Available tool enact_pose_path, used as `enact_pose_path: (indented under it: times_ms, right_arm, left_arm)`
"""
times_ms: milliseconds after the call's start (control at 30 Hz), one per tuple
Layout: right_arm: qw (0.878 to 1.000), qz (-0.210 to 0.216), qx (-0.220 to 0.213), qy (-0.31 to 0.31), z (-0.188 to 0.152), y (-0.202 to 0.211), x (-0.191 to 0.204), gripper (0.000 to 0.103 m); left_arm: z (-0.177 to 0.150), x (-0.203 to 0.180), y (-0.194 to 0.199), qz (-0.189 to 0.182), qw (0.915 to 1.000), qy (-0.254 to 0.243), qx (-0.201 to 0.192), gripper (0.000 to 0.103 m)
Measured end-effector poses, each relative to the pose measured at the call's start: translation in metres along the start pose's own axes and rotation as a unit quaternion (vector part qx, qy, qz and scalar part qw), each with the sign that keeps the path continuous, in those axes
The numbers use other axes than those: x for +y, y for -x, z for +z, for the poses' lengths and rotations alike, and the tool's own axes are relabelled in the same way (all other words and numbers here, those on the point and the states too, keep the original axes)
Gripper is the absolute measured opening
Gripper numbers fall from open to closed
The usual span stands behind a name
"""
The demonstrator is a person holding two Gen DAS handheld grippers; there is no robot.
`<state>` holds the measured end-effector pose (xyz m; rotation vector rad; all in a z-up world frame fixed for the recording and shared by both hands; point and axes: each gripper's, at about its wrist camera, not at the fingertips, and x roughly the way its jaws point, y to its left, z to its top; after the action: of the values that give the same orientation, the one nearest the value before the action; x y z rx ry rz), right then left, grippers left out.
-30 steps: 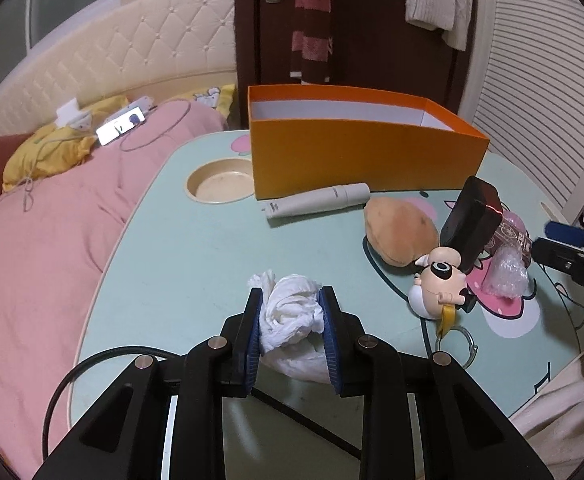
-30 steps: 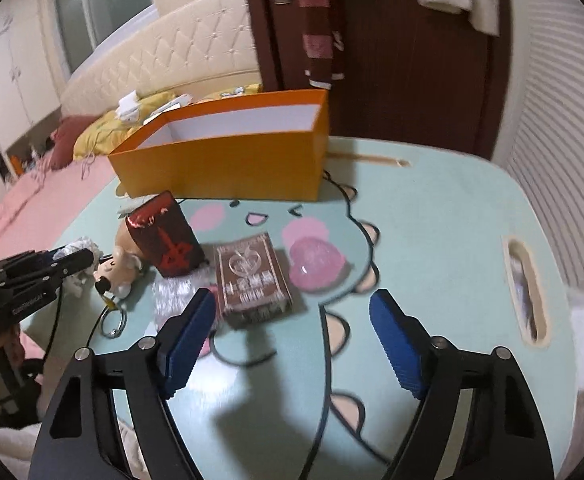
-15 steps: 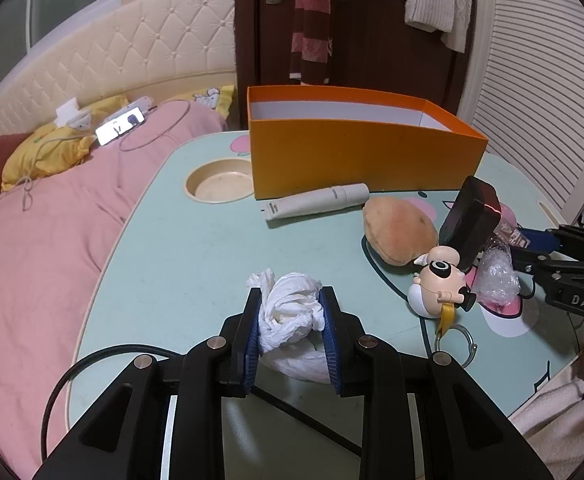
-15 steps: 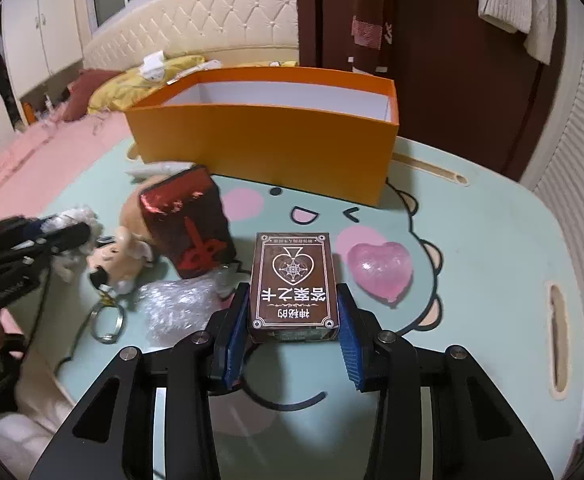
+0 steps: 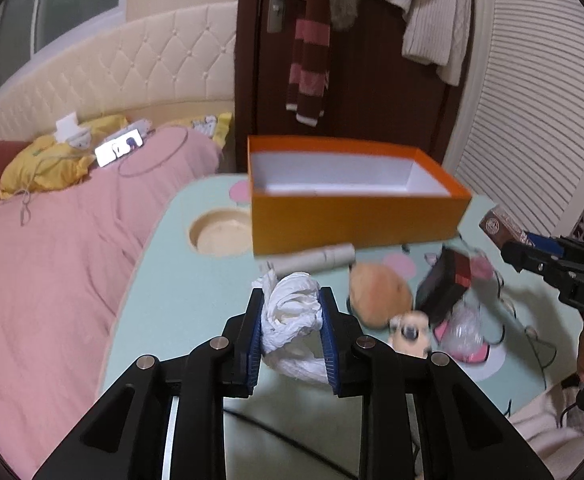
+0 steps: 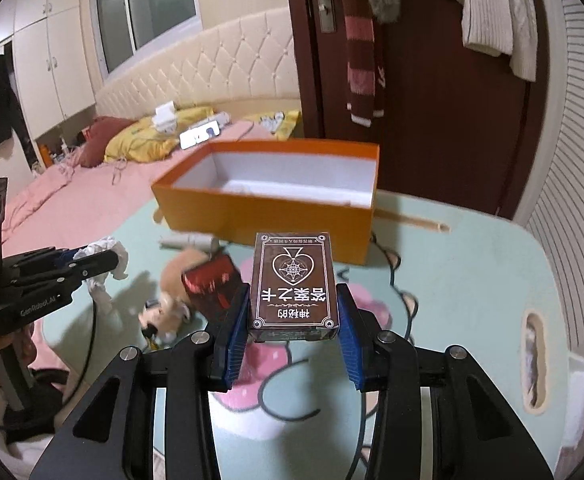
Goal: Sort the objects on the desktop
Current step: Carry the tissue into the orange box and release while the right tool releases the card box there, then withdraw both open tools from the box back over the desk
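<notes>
Above the pale-green worktop (image 5: 196, 280), both grippers tilt downward: left gripper (image 5: 292, 320) pinches a crumpled tissue (image 5: 290, 312); right gripper (image 6: 293, 328) clamps a card box (image 6: 295, 280).

Dim warm indoor light, fisheye edges warped w/ dark vignette, tabletop items motion-blurred.

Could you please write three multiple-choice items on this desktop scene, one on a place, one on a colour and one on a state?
1. Where is the white tube?
A. inside the box
B. on the table just in front of the box
C. on the bed

2. What colour is the outside of the open box?
A. orange
B. blue
C. green

3. What does the right hand-held gripper hold?
A. nothing
B. a plush toy
C. the brown card box

Key: 1 B, it lies along the box's front wall; 2 A, the walls are orange with a white lining; 3 C, the pads clamp its sides.
</notes>
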<state>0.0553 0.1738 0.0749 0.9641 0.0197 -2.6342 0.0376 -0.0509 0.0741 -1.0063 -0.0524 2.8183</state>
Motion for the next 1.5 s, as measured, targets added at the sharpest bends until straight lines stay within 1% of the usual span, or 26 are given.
enact_pose_path:
  times_ms: [200,367,533,633,800,833,900,933,967,1033,1067,1100,1133,1167,1267,1500]
  right_arm:
    - [1.0,0.009,-0.013,-0.009,0.027,-0.011,-0.005,0.042]
    - [1.0,0.016,-0.013,-0.017,0.05,-0.031,-0.01,0.042]
    - [0.999,0.023,-0.005,-0.023,0.071,-0.059,-0.016,0.042]
    - [0.999,0.028,0.006,-0.031,0.077,-0.074,-0.021,0.042]
    - [0.998,0.034,0.026,-0.036,0.077,-0.095,-0.023,0.042]
    - [0.998,0.033,0.029,-0.036,0.076,-0.098,-0.023,0.042]
    - [0.998,0.033,0.032,-0.036,0.074,-0.102,-0.023,0.042]
    - [0.998,0.033,0.033,-0.038,0.074,-0.103,-0.024,0.042]
    - [0.998,0.035,0.033,-0.041,0.073,-0.104,-0.025,0.042]
    - [0.998,0.037,0.031,-0.049,0.072,-0.104,-0.026,0.043]
    - [0.998,0.036,0.031,-0.052,0.072,-0.103,-0.027,0.047]
    - [0.997,0.036,0.028,-0.055,0.073,-0.102,-0.027,0.053]
    - [0.997,0.038,0.022,-0.056,0.073,-0.099,-0.027,0.063]
    - [0.997,0.039,0.015,-0.058,0.073,-0.096,-0.027,0.071]
    - [0.997,0.043,0.001,-0.061,0.074,-0.087,-0.027,0.071]
    - [0.997,0.045,-0.005,-0.061,0.069,-0.064,-0.029,0.071]
  left_arm:
    - [0.044,0.005,-0.008,-0.015,0.9995,0.001,-0.027,0.024]
    - [0.076,0.005,-0.024,-0.022,0.9988,-0.004,-0.043,0.024]
    - [0.096,-0.002,-0.055,-0.03,0.9989,-0.012,-0.035,0.024]
    - [0.098,-0.006,-0.074,-0.034,0.9991,-0.015,-0.019,0.024]
    - [0.093,-0.004,-0.097,-0.035,0.9994,-0.005,0.005,0.024]
    - [0.092,-0.004,-0.099,-0.034,0.9994,-0.002,0.009,0.026]
    - [0.09,-0.002,-0.102,-0.032,0.9994,0.004,0.013,0.038]
    - [0.089,0.0,-0.102,-0.033,0.9993,0.01,0.013,0.054]
    - [0.088,0.001,-0.1,-0.035,0.9993,0.013,0.008,0.059]
    - [0.087,0.002,-0.097,-0.036,0.9992,0.017,0.001,0.06]
    - [0.087,0.001,-0.096,-0.035,0.9993,0.015,0.001,0.06]
    - [0.087,0.002,-0.094,-0.033,0.9994,0.013,0.001,0.06]
    - [0.087,0.002,-0.092,-0.031,0.9994,0.012,0.0,0.06]
    - [0.087,0.003,-0.09,-0.03,0.9995,0.011,-0.001,0.06]
    - [0.085,0.007,-0.079,-0.032,0.9994,0.016,-0.006,0.06]
    - [0.077,0.02,-0.043,-0.012,0.9996,0.018,-0.017,0.06]
